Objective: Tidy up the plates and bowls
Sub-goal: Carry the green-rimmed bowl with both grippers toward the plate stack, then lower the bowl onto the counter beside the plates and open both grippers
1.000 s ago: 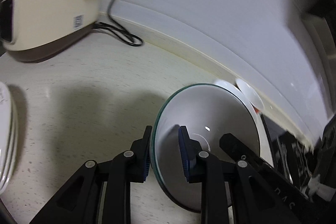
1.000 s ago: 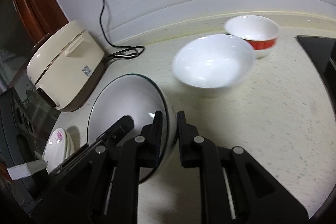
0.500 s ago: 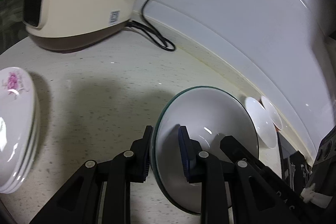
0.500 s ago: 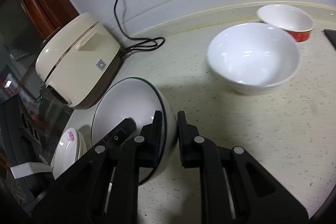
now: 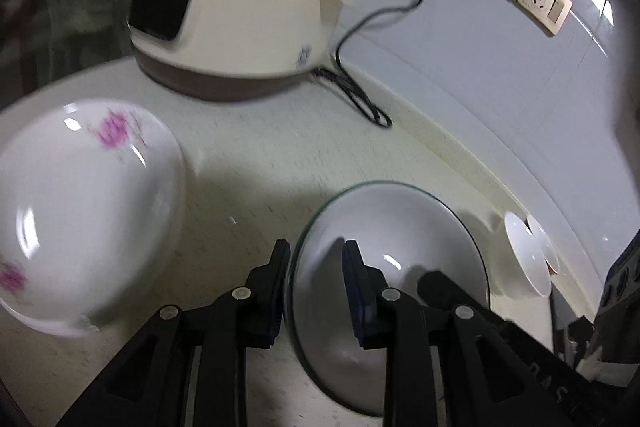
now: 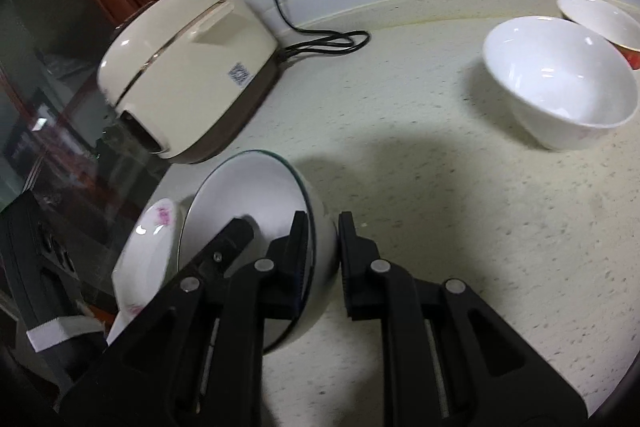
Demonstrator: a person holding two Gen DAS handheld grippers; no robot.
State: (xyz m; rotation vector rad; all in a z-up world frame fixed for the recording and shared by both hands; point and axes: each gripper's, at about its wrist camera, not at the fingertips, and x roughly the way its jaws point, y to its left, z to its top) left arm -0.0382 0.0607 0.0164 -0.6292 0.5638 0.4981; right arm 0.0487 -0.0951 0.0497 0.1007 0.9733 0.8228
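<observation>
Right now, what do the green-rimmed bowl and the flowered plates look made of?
Green-rimmed bowl: likely glazed ceramic or porcelain; glossy white inside with sharp highlights and a thin green rim line.
Flowered plates: probably the same glazed ware; shiny white, printed pink blossoms. Melamine cannot be ruled out.

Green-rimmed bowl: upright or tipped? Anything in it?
Tipped and empty. The green-rimmed bowl sits on edge between both claws, mouth sideways toward the flowered plates; its bare white inside holds nothing.
</observation>
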